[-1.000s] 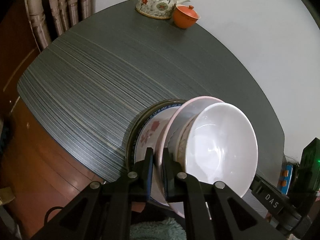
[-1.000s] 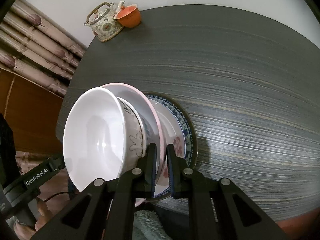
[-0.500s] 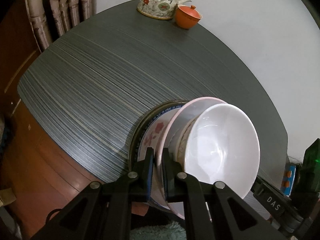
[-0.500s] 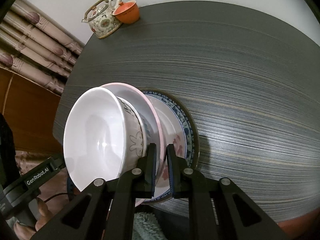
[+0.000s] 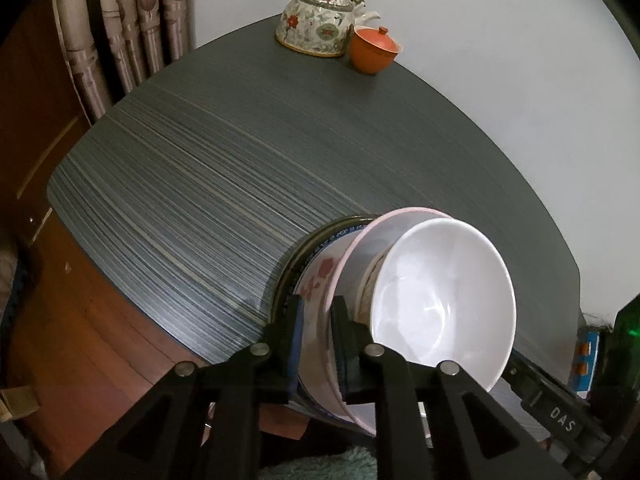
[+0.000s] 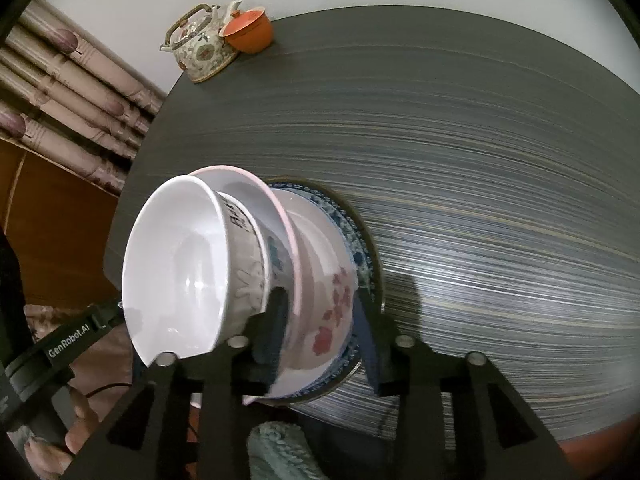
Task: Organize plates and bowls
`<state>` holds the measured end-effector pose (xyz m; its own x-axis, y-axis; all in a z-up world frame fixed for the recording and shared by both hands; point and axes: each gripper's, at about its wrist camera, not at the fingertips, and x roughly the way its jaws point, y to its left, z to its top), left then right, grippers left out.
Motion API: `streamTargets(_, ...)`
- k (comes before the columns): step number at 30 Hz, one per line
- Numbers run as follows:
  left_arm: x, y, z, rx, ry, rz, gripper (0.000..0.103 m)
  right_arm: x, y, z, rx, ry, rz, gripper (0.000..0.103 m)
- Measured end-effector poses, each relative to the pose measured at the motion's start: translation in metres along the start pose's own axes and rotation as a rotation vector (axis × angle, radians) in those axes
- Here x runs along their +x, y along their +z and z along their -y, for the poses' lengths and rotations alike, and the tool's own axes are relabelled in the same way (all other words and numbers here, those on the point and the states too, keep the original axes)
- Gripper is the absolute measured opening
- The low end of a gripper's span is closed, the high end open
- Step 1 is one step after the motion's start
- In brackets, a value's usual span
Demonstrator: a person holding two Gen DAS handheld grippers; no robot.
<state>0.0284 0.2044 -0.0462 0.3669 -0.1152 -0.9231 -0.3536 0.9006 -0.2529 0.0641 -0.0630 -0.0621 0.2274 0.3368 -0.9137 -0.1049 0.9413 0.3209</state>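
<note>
My left gripper (image 5: pixel 316 326) is pinched narrow on the rims of the stack at the lower centre of the left wrist view: one finger (image 5: pixel 292 332) sits against the blue-rimmed plate (image 5: pixel 320 240), the other behind the pink-rimmed bowl (image 5: pixel 348 264). The stack lies at the near edge of the dark striped table (image 5: pixel 224 168). The white bowl (image 5: pixel 444 300) nests on top, filling the lower right of that frame.

My right gripper (image 6: pixel 320 320) stands wider — its fingers are parted on either side of the stack's rims, one blurred finger (image 6: pixel 276 320) just inside the pink-rimmed bowl (image 6: pixel 288 240), the other beyond the blue-rimmed plate (image 6: pixel 360 248); whether they press the rims I cannot tell.

The right wrist view shows what the left does not: the outer wall of a patterned bowl (image 6: pixel 244 256) between the white bowl (image 6: pixel 180 268) and the pink one, with dark lettering on it, and the red flowers on the floral dish (image 6: pixel 332 312) under the pink rim. It also catches the left gripper's handle at lower left, held in a hand (image 6: pixel 68 436).

The left view shows the other handle at lower right. In both, a floral teapot (image 5: pixel 318 20) and an orange lidded cup (image 5: pixel 374 50) stand touching at the table's far edge — upper centre in the left view, upper left in the right (image 6: pixel 200 46)
</note>
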Motion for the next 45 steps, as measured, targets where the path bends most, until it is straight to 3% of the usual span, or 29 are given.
streamTargets(2, -0.006, -0.001, 0.000, 0.005, 0.008, 0.016, 0.023, -0.004, -0.001, 0.002, 0.006, 0.012, 0.006, 0.040)
streamTargets(3, -0.010, -0.002, 0.000, 0.006, 0.006, 0.025, 0.034, -0.007, -0.001, 0.003, 0.003, 0.011, 0.013, 0.041)
streamTargets(4, -0.016, -0.003, 0.000, 0.011, 0.008, 0.042, 0.038, -0.010, -0.002, 0.004, 0.001, 0.013, 0.020, 0.044)
streamTargets(9, -0.039, -0.010, 0.002, 0.028, 0.012, 0.104, 0.046, -0.025, -0.010, 0.005, -0.031, 0.014, 0.057, 0.059)
streamTargets(15, -0.060, -0.030, 0.016, 0.089, 0.097, 0.190, 0.053, -0.038, -0.022, 0.007, -0.054, 0.030, 0.095, 0.068)
streamTargets(20, -0.061, -0.052, 0.028, 0.135, 0.149, 0.239, 0.058, -0.038, -0.034, 0.002, -0.097, 0.032, 0.132, 0.087)
streamTargets(25, -0.062, -0.070, 0.034, 0.133, 0.203, 0.314, 0.061, -0.029, -0.050, -0.005, -0.131, 0.052, 0.118, 0.099)
streamTargets(37, -0.057, -0.089, 0.043, 0.181, 0.216, 0.309, 0.063, -0.032, -0.077, -0.021, -0.219, -0.017, 0.221, 0.103)
streamTargets(45, -0.053, -0.090, 0.045, 0.198, 0.206, 0.294, 0.063, -0.025, -0.083, -0.022, -0.227, -0.021, 0.199, 0.103)
